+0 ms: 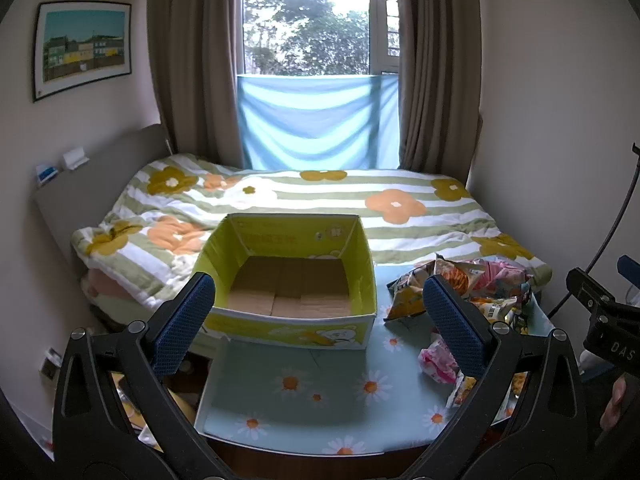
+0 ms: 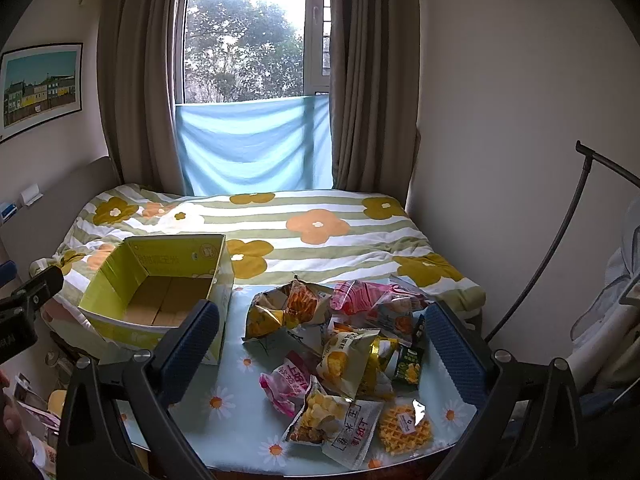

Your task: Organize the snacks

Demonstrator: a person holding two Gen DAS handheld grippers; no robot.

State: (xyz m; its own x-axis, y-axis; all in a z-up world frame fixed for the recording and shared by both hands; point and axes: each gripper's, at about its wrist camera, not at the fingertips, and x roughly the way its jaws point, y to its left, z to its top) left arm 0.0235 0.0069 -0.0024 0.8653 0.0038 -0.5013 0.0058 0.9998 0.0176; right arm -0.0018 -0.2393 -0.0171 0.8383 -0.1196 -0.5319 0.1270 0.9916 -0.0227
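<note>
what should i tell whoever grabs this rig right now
Left gripper: open, empty, facing the open yellow-green cardboard box.
Right gripper: open, empty, above the heap of crinkly snack packets.
The box sits on the left of the daisy-print blue table, packets on the right; a clear-wrapped waffle lies nearest.
Done: nothing, the box is empty.
Left: move every packet into the box.

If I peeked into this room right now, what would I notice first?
Probably the heap of bright snack bags on the daisy-print table, with a waffle at its near edge. To their left stands an empty yellow box with its top open. Behind the table lies a bed under a big flowered blanket, below the window.
</note>
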